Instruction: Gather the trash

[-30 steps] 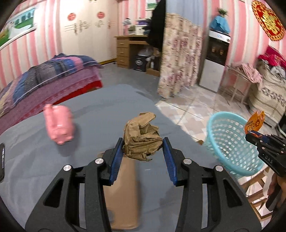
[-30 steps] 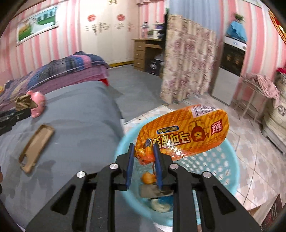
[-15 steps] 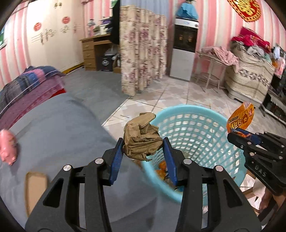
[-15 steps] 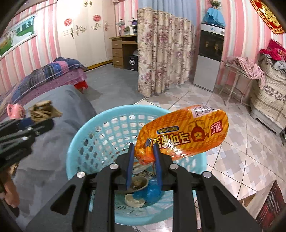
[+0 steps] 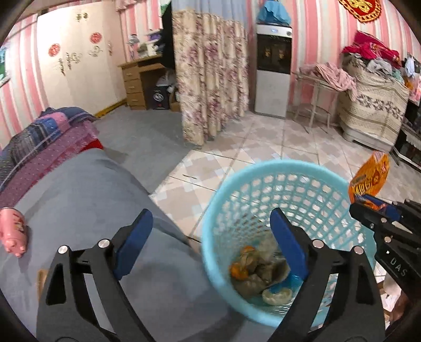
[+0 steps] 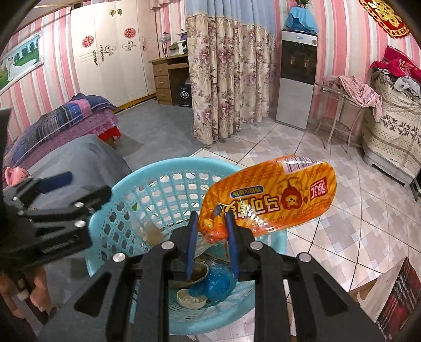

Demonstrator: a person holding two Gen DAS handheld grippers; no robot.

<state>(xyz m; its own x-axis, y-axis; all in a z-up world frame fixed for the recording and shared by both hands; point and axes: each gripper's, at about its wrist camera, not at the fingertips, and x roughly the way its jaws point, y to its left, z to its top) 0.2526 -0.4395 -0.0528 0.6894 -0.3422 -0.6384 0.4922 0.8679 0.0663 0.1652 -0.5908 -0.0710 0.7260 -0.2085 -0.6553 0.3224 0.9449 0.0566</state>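
Right wrist view: right gripper [image 6: 210, 234] jaws pinch the orange wrapper [image 6: 271, 194]; left gripper [image 5: 210, 236] jaws just spread, empty.

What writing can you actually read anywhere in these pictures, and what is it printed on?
"DAS": white letters on the right claw, seen from the left camera.
Orange snack wrapper: blue and red Chinese characters, upside down, too distorted to read; barcode digits too small.
Left claw: pale lettering, blurred.
Red wall hanging: gold character, cut off.
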